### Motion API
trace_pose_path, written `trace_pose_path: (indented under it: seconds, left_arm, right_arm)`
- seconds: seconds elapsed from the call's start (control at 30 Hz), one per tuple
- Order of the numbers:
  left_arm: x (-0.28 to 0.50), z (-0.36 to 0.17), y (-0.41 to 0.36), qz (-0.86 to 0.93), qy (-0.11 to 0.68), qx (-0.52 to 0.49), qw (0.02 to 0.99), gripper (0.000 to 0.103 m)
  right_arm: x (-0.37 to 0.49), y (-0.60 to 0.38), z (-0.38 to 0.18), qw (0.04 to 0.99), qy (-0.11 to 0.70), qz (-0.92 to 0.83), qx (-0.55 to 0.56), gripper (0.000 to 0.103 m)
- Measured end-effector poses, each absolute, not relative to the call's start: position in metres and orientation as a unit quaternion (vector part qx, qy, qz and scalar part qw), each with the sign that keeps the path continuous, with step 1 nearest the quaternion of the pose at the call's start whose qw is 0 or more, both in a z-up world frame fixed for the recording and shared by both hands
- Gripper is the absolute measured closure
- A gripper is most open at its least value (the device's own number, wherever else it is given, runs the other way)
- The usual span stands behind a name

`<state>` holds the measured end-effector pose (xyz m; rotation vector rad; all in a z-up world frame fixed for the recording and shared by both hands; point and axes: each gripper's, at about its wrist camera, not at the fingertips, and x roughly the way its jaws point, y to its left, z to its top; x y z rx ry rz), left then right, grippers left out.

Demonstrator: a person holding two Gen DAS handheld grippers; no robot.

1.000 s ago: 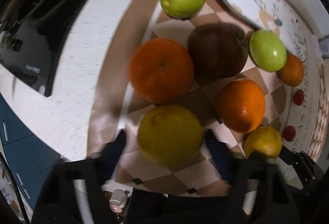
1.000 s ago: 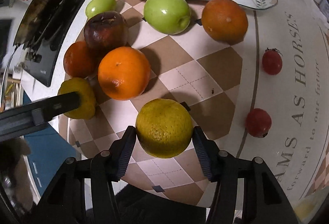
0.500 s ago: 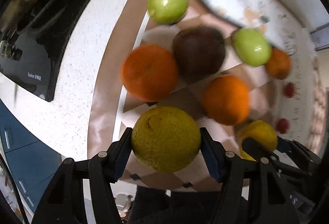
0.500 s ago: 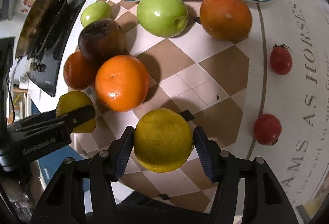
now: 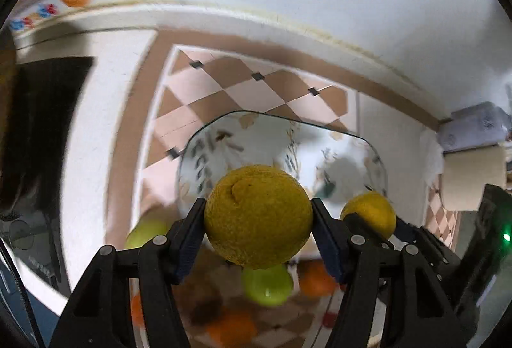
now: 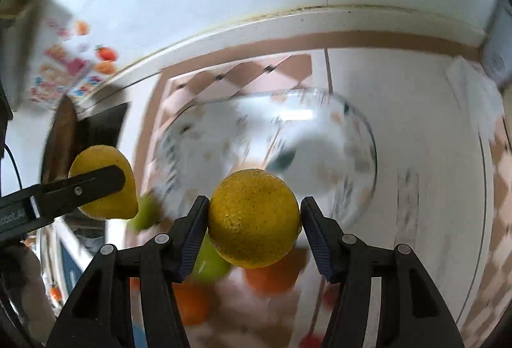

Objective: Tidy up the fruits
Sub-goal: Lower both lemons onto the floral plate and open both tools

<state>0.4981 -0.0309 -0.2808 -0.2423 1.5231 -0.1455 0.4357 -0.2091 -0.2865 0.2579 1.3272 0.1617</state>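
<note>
My left gripper (image 5: 258,217) is shut on a yellow-green citrus fruit (image 5: 258,216), lifted off the mat. Beyond it lies the patterned glass plate (image 5: 281,143). My right gripper (image 6: 254,218) is shut on a second yellow citrus fruit (image 6: 254,217), also raised, with the plate (image 6: 265,137) blurred behind it. Each view shows the other gripper's fruit: the right one (image 5: 371,213) beside my left fingers, the left one (image 6: 102,181) at the left of the right wrist view. Green apples (image 5: 267,285) and oranges (image 5: 232,328) lie blurred on the checked mat below.
A black stovetop (image 5: 38,130) lies at the left on the white counter. The wall with fruit stickers (image 6: 70,66) stands behind. A folded cloth or paper (image 5: 473,130) sits in the right corner. Small red tomatoes (image 6: 308,341) are blurred near the bottom.
Both grippers have lifted their yellow fruits and swung forward over the other fruit towards the plate. The apples and oranges have slid to the bottom of both views.
</note>
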Motion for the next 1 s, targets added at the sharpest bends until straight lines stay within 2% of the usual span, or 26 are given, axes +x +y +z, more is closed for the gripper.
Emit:
trace_pose_path:
  seconds: [0.13,0.3,0.6,0.63,0.67,0.73,1.0]
  left_arm:
    - [0.52,-0.32,-0.042,-0.064,0.717,-0.094,0.688,0.042]
    - [0.534,-0.343,-0.051,-0.067,0.741,-0.106,0.66,0.042]
    - [0.543,-0.348,-0.058,-0.064,0.747,-0.088,0.656,0.041]
    - [0.544,-0.345,-0.058,-0.067,0.744,-0.087,0.659,0.04]
    - [0.545,-0.344,-0.058,-0.068,0.743,-0.087,0.66,0.031]
    - [0.551,-0.339,-0.058,-0.066,0.739,-0.087,0.665,0.019]
    - [0.538,-0.312,-0.043,-0.053,0.716,-0.051,0.694,0.017]
  right_arm:
    - [0.474,-0.196,-0.31,0.767,0.632,0.074,0.076,0.042]
    - [0.498,-0.189,-0.328,0.757,0.648,0.077,0.04,0.042]
    - [0.529,-0.181,-0.354,0.722,0.684,0.092,0.037,0.041]
    - [0.529,-0.184,-0.355,0.718,0.689,0.093,0.038,0.04]
    - [0.53,-0.185,-0.355,0.717,0.689,0.092,0.043,0.038]
    - [0.532,-0.186,-0.355,0.718,0.689,0.089,0.048,0.018]
    - [0.518,-0.201,-0.332,0.725,0.685,0.059,0.046,0.013]
